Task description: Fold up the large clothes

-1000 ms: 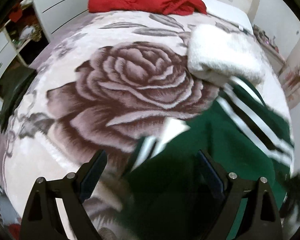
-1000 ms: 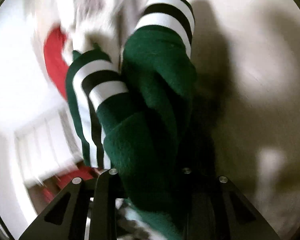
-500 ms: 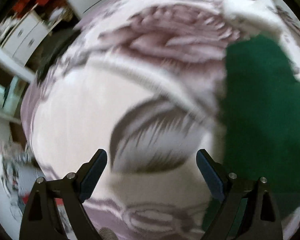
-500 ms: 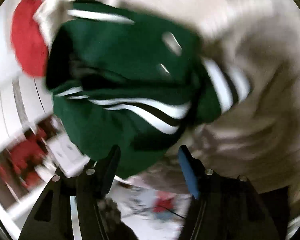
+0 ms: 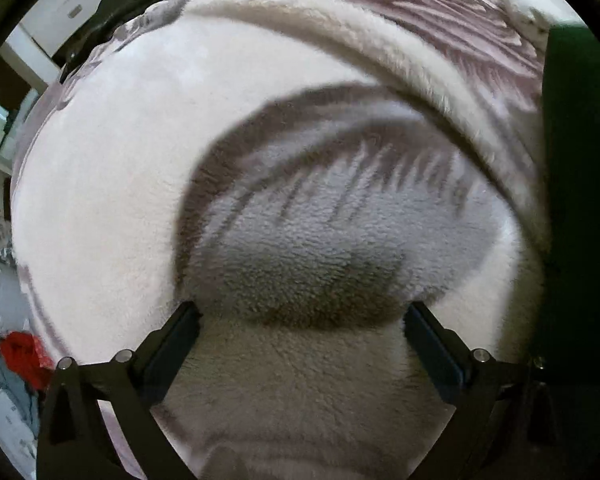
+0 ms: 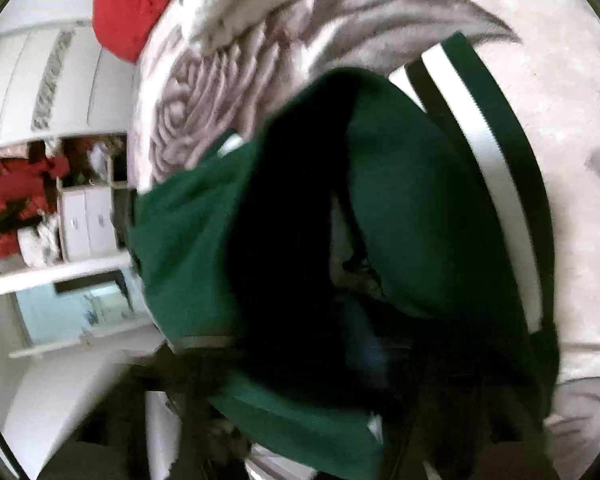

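1. Left tongs (image 5: pixel 300 320) are spread wide with nothing between them, pressed close against the blanket (image 5: pixel 112 200), over a grey leaf print.
2. Green garment (image 5: pixel 576 200) lies to the right of the left tongs, apart from them, at the picture's right edge.
3. Right tongs are buried under the garment (image 6: pixel 412 200) in the right wrist view; whether they clamp it I cannot tell.
4. Its white-striped hem (image 6: pixel 488 152) runs along the right, on the blanket (image 6: pixel 572 120).
5. Bare blanket spreads left of the left tongs, up to the bed's edge; a red cloth (image 6: pixel 136 4) sits far off.
6. Half a second ago the right tongs were visibly parted below the garment; now it covers them. The left tongs have come lower.
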A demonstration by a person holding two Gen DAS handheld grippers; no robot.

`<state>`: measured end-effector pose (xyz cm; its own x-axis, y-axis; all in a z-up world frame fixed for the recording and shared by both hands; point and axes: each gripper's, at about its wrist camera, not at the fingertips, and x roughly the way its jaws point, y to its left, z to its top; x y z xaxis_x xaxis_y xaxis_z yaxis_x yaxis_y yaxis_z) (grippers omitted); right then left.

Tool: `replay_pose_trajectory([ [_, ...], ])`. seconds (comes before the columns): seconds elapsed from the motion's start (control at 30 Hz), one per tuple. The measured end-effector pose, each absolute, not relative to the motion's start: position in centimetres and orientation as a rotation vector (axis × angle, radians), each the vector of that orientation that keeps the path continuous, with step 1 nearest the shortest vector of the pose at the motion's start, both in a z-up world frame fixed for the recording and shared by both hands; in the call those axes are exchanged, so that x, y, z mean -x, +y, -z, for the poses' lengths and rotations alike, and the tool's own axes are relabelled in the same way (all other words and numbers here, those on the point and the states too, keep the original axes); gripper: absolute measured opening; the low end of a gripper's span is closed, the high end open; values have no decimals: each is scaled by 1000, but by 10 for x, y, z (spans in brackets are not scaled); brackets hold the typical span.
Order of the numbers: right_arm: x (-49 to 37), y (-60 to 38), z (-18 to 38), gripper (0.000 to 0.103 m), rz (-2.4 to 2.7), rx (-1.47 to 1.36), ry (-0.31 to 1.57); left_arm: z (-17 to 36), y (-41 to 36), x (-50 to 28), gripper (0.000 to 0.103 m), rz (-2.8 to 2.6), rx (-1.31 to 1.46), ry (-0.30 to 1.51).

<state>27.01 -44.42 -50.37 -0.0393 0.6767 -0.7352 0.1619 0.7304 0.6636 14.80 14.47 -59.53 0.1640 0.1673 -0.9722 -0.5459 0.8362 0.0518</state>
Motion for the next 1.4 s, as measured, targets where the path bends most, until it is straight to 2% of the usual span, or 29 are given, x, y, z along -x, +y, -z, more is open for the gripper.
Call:
replay_pose_trajectory([
  [0.17,-247,-473,436,3,-310,-734,1392,509,137,-160,103,-503,382,1171],
  [0.23,-252,-491,427,3,-215,-720,1375,476,123,-171,103,-455,399,1094],
  [0.33,-257,-496,463,3,-66,-582,1488,455,91,-202,103,-387,372,1066],
  [0.43,-261,-491,516,5,-129,-594,1673,478,68,-233,103,-339,320,1126],
  [0.5,-264,-491,509,11,-189,-619,1665,493,65,-249,103,-363,257,1150],
  [0.53,-263,-495,496,21,-206,-600,1625,496,68,-248,103,-364,256,1136],
  [0.57,-261,-504,483,46,-212,-586,1590,497,71,-250,103,-363,259,1130],
  [0.63,-264,-512,475,70,-222,-591,1532,499,76,-250,103,-363,257,1134],
  [0.77,-283,-523,500,71,-288,-654,1551,497,75,-252,103,-369,246,1143],
  [0.83,-291,-519,528,71,-367,-771,1585,495,71,-252,103,-378,234,1147],
  [0.87,-296,-511,540,70,-413,-816,1609,493,69,-252,103,-386,224,1150],
  [0.9,-297,-506,543,62,-402,-800,1600,492,68,-252,103,-390,217,1153],
  [0.93,-297,-500,538,19,-410,-759,1586,490,67,-252,103,-396,209,1157],
  [0.97,-297,-495,534,5,-429,-748,1592,489,66,-251,103,-406,196,1160],
  [1.13,-283,-519,434,3,-428,-834,1386,486,62,-253,103,-403,179,1163],
  [1.23,-283,-536,400,3,-348,-770,1330,484,55,-259,103,-381,212,1149],
  [1.3,-292,-550,418,3,-244,-666,1394,485,48,-268,103,-375,197,1156],
  [1.4,-306,-550,486,3,-139,-552,1531,496,39,-280,103,-378,150,1183],
])
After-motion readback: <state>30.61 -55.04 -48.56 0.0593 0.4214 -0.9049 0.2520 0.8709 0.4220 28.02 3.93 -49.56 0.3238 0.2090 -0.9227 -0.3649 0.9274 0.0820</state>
